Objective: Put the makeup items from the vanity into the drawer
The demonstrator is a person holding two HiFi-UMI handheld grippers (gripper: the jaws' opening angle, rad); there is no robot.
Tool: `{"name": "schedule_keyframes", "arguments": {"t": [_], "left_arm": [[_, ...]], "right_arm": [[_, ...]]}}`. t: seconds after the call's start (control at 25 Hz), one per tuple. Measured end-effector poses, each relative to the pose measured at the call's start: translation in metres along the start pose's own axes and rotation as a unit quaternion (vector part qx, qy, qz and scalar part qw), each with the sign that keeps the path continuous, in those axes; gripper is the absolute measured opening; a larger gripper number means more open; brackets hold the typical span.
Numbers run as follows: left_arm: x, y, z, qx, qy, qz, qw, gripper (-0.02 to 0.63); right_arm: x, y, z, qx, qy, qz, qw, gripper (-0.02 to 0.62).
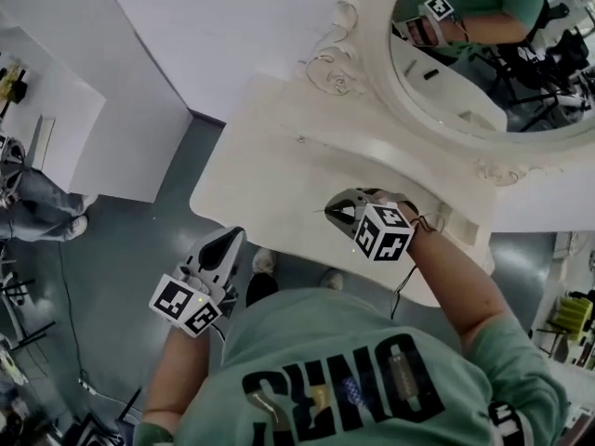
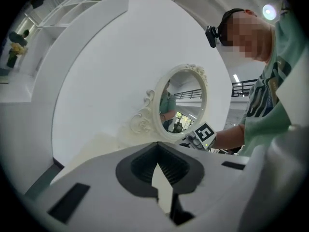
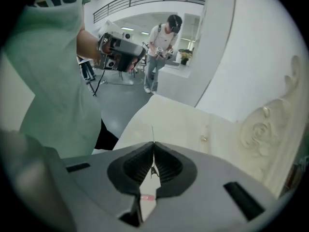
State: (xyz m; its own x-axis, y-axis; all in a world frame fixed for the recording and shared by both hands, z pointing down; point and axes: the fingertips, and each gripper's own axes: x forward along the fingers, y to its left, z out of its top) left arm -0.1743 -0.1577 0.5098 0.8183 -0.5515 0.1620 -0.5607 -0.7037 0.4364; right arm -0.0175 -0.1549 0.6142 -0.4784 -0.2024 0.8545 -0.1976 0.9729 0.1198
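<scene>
Head view, read left to right.

**Left hand-held gripper** [image 1: 231,237]: it is held off the front edge of the desk [image 1: 270,165], above the floor. Its own view shows the jaws pressed together with nothing between them.

**Desk:** one small speck [image 1: 299,140] lies near the mirror base, too small to identify.

**Right hand-held gripper** [image 1: 335,210]: it is over the desk, near the front edge. The jaws are pressed together, pinching a thin stick [image 3: 153,133] whose tip stands out past the jaw tips. What kind of makeup item it is cannot be told.

**Mirror** [image 1: 483,54]: it stands at the back right of the desk.

**Drawer:** not seen in any view.

**Assessment:** the step in hand appears to be lifting the stick and carrying it to the drawer.

**Recommendations:**
- Hold the pinch firm. An item this thin is likely to pivot or slide between the pads.
- Raise it straight off the desk before moving sideways, so the protruding tip does not catch the surface.
- Keep that tip away from the carved mirror frame and from the person's body.
- Use the left hand-held gripper to pull the drawer, if it is closed. It is empty and sits nearest the front.
- Let go only when the stick is low inside the drawer, as a light piece dropped from height may bounce out.
</scene>
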Motion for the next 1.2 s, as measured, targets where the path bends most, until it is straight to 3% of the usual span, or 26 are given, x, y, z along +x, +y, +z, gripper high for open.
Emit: {"name": "schedule_keyframes", "arguments": {"t": [0.16,0.28,0.4,0.52,0.64,0.72,0.8,1.0,1.08,1.2], "left_arm": [[0.061,-0.055,0.007,0.03,0.022,-0.074,0.9965,0.009],[0.107,-0.107,0.008,0.05,0.042,-0.143,0.9876,0.008],[0.153,-0.158,-0.001,0.071,0.066,-0.212,0.9725,0.008],[0.186,-0.21,-0.016,0.082,0.082,-0.254,0.9602,0.009],[0.214,-0.26,-0.031,0.094,0.1,-0.307,0.9417,0.008],[0.227,-0.289,-0.039,0.101,0.112,-0.34,0.9282,0.009],[0.236,-0.311,-0.046,0.105,0.119,-0.36,0.9195,0.008],[0.252,-0.343,-0.06,0.112,0.136,-0.384,0.9064,0.008],[0.262,-0.35,-0.068,0.119,0.141,-0.389,0.9025,0.008],[0.281,-0.356,-0.082,0.13,0.149,-0.39,0.8994,0.009]], "right_arm": [[-0.074,-0.002,-0.045,0.083,-0.029,-0.071,0.994,0.018],[-0.132,0.01,-0.087,0.155,-0.046,-0.132,0.978,0.018],[-0.184,0.032,-0.137,0.239,-0.065,-0.198,0.949,0.018],[-0.227,0.061,-0.185,0.305,-0.085,-0.24,0.917,0.018],[-0.263,0.092,-0.225,0.367,-0.103,-0.288,0.879,0.018],[-0.282,0.112,-0.246,0.401,-0.115,-0.316,0.852,0.018],[-0.295,0.128,-0.261,0.419,-0.119,-0.333,0.836,0.018],[-0.308,0.144,-0.284,0.435,-0.118,-0.35,0.821,0.018],[-0.308,0.138,-0.292,0.43,-0.112,-0.349,0.825,0.018],[-0.302,0.117,-0.308,0.414,-0.091,-0.339,0.84,0.018]]}}
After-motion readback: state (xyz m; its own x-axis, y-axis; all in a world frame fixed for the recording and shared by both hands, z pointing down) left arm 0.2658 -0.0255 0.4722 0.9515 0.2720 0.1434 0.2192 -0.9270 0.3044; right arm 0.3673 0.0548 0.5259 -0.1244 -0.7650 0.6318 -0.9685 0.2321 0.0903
